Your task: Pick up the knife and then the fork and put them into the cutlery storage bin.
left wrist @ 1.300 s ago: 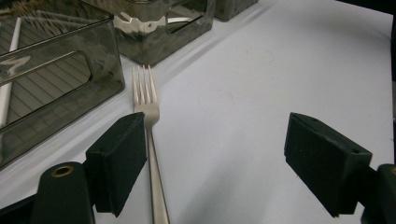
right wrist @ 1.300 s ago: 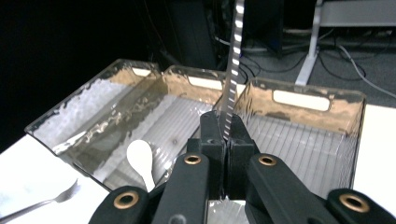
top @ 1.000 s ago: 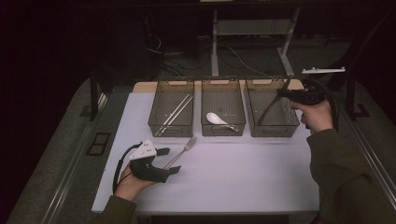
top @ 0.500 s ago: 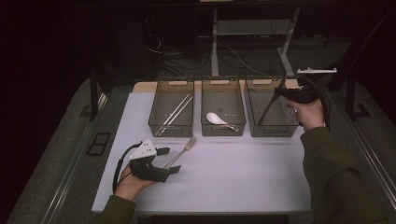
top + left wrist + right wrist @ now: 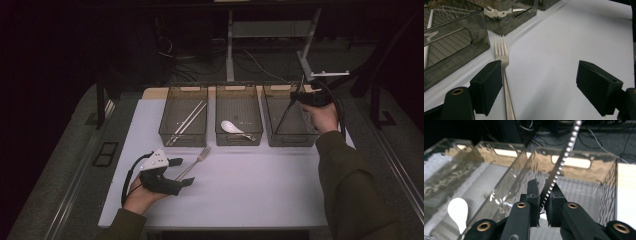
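Fingers (image 5: pixel 533 192) of the right gripper (image 5: pixel 543 195) barely pinch a thin studded stick (image 5: pixel 560 165) – slanting into the right bin (image 5: pixel 291 137) – while the left gripper (image 5: pixel 549 82), nearer the fork (image 5: pixel 501 57), gapes.

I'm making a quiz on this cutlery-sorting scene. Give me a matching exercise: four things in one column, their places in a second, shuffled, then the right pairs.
Things:
1. fork
2. white spoon
3. chopsticks
4. knife

Places:
A. in the middle bin
B. between the right gripper fingers, over the right bin
C. on the table, by the left gripper
D. in the left bin

Pairs: 1-C, 2-A, 3-D, 4-B
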